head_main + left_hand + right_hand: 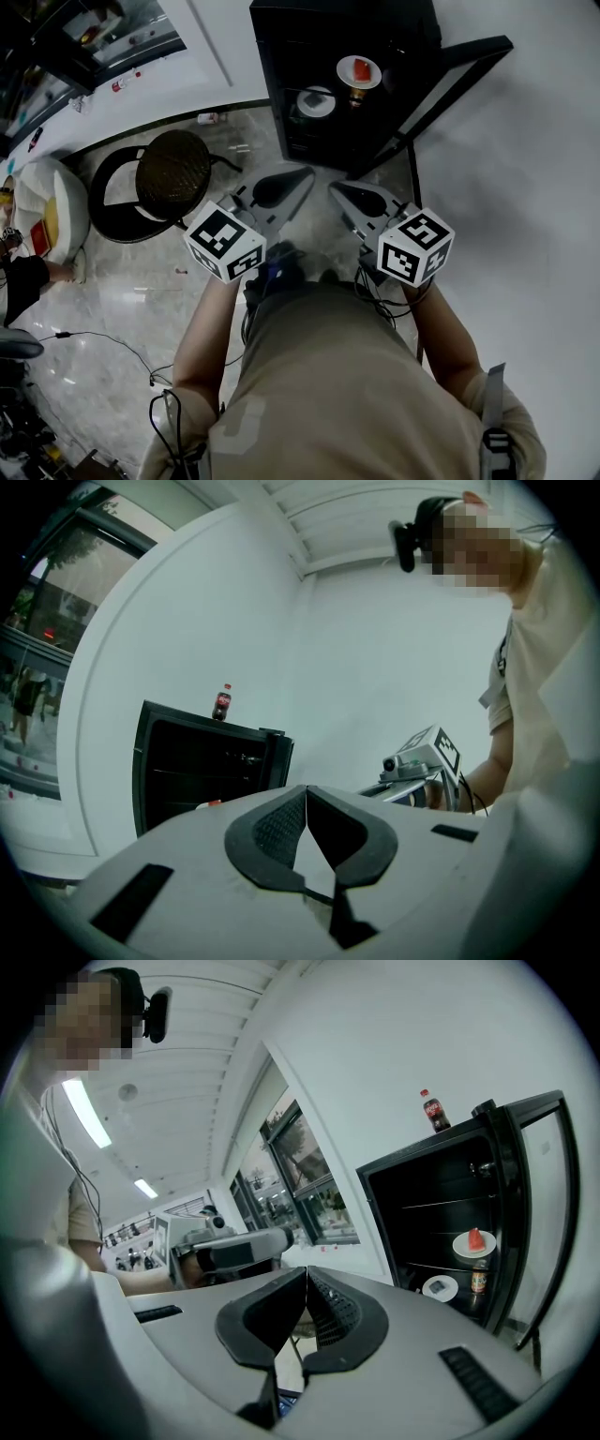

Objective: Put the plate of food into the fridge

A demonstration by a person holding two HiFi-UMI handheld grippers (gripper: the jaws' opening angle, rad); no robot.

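My left gripper [305, 795] & right gripper [306, 1275] both pinched closed, empty; I judge job's done, as round white plate w/ red food [359, 70] sits on shelf inside black fridge [309, 28]

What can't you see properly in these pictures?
- Red food on the plate: too small in the right gripper view to name.
- Small plate lower down: what lies on it is too small.
- Fridge, left gripper view: inside is dark, and the left gripper hides its bottom.
- Bottle on top: label too small to read.
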